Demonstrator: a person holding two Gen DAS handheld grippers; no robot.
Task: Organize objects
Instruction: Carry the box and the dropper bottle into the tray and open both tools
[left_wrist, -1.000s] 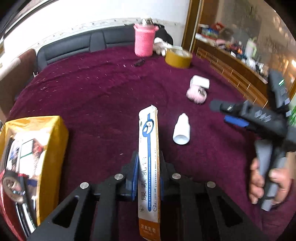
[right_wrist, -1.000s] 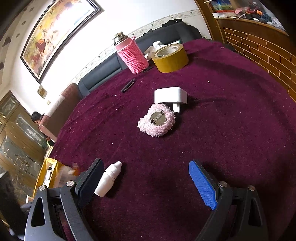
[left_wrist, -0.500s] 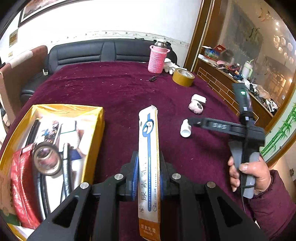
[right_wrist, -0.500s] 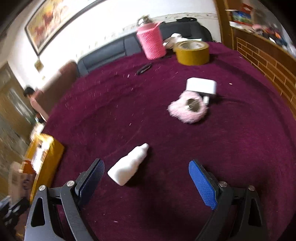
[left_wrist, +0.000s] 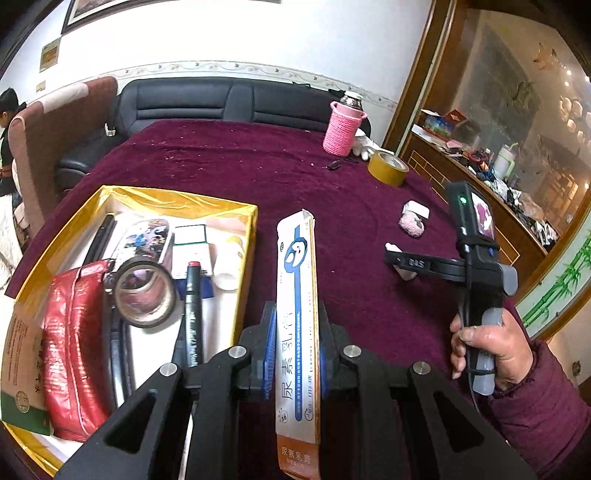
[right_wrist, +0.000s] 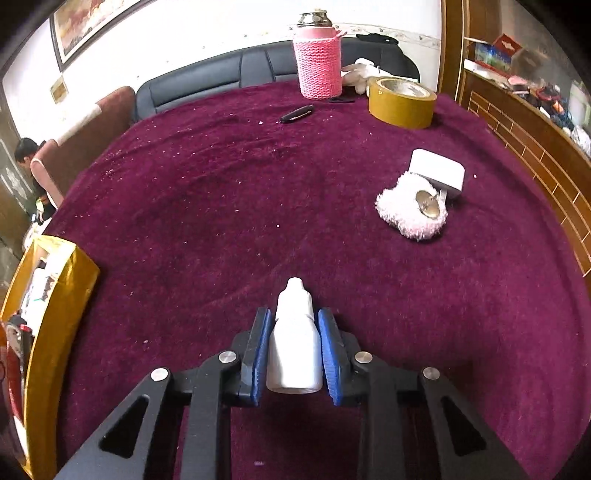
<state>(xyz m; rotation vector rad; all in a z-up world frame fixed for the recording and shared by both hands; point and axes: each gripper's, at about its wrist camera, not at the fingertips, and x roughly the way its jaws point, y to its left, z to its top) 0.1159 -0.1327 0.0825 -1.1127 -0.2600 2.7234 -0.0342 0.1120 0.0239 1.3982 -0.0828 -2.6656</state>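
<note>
My left gripper (left_wrist: 295, 350) is shut on a long white and blue ointment box (left_wrist: 297, 295), held above the purple cloth just right of the yellow box (left_wrist: 243, 210). The yellow box holds a tape roll (left_wrist: 144, 295), a red pouch (left_wrist: 75, 343), a black marker (left_wrist: 192, 306) and several other items. My right gripper (right_wrist: 293, 347) is shut on a small white dropper bottle (right_wrist: 294, 343) lying on the cloth. In the left wrist view the right gripper (left_wrist: 406, 263) is low over the cloth at the right, with the bottle mostly hidden behind it.
A pink fluffy clip (right_wrist: 412, 214) and a white charger (right_wrist: 437, 171) lie at the right. A brown tape roll (right_wrist: 400, 101), a pink knitted flask (right_wrist: 317, 61) and a black pen (right_wrist: 296, 113) stand at the far side. The yellow box's corner (right_wrist: 55, 295) is at the left.
My right gripper has closed on the white bottle. My left gripper has drawn back and turned left with the ointment box, bringing the yellow box more fully into view.
</note>
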